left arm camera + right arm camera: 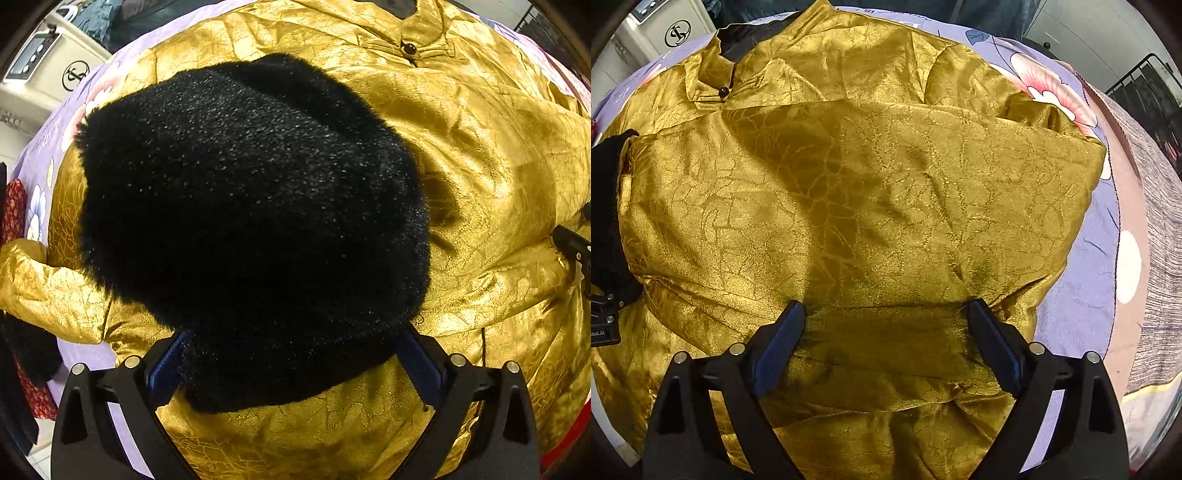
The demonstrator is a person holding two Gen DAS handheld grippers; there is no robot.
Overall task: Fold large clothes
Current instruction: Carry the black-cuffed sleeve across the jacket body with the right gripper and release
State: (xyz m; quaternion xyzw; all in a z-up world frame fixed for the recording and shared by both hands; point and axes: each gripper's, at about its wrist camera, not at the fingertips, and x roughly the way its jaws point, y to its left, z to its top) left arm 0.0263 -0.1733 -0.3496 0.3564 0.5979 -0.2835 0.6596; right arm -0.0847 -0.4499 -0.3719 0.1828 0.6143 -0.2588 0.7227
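A gold satin jacket (480, 147) lies spread on a bed, its stand collar and dark button (410, 48) at the far side. A flap of its black fur lining (251, 203) is turned over on top of the gold cloth. My left gripper (293, 332) points straight down, jaws wide, and the near end of the fur sits between the blue pads (166, 365) without being squeezed. In the right wrist view the jacket (868, 184) fills the frame. My right gripper (886, 314) is open, its fingertips resting on a gold fold near the right hem.
A lilac floral bedsheet (1082, 295) shows around the jacket. A grey blanket (1160, 221) runs along the bed's right edge. A white appliance (44, 74) stands beyond the bed's far left. Red patterned cloth (13, 210) hangs at the left.
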